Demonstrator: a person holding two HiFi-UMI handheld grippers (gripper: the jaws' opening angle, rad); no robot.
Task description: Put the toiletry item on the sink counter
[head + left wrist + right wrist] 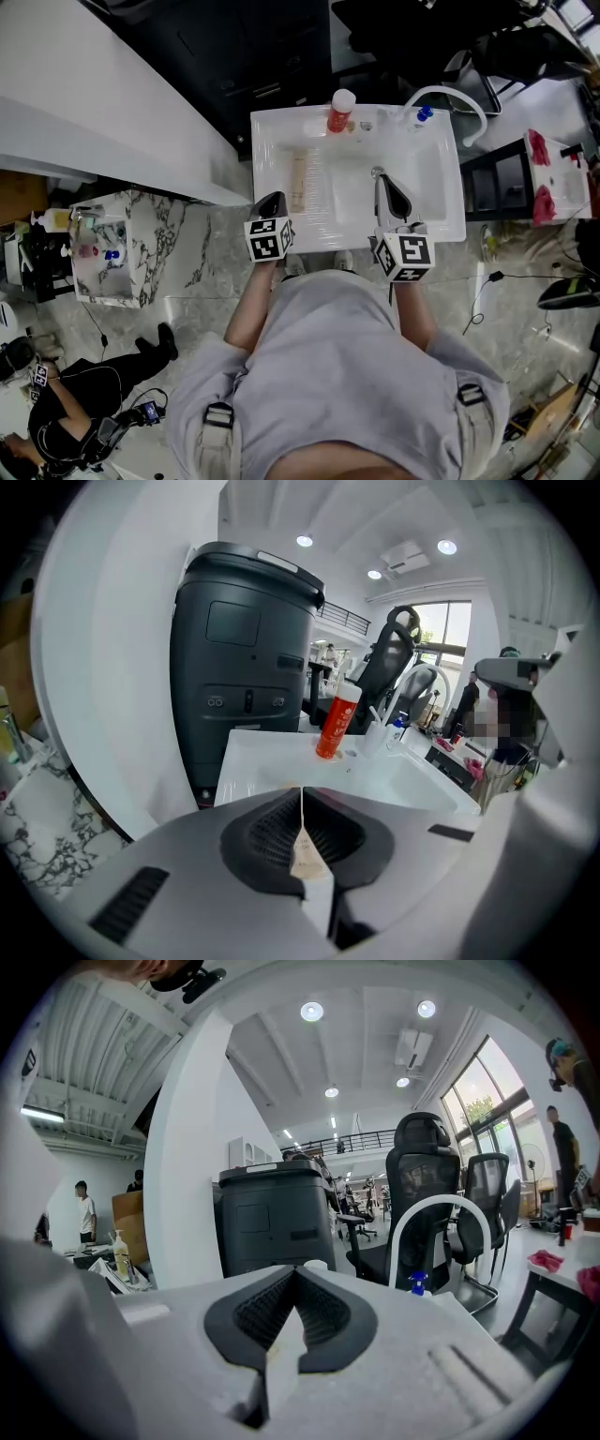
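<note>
1. The red bottle (pixel 341 111), white-capped and to my eye the toiletry item, stands upright on the back ledge of the white sink tabletop (pixel 272 127), well apart from both claws.
2. The left claw (pixel 270 200) hangs over the near-left edge of the sink with its jaws pressed together. A thin tan sliver shows at the seam, and I cannot tell whether it is a held scrap or part of the claw.
3. The right claw (pixel 386 183) hovers over the near-right side of the basin, jaws likewise together with nothing between them.
4. From the left claw the bottle lies straight ahead and slightly right, across the sink's flat left side. In the left gripper view it rises just beyond the jaw tips' line (pixel 337 722).
5. The left claw looks nearer to it; the right would have to cross the basin.
6. The bottle's long axis is vertical, so any grasp would come side-on, with the jaws opened first.
7. A pale strip (pixel 298 183) lies lengthwise between left claw and bottle.
</note>
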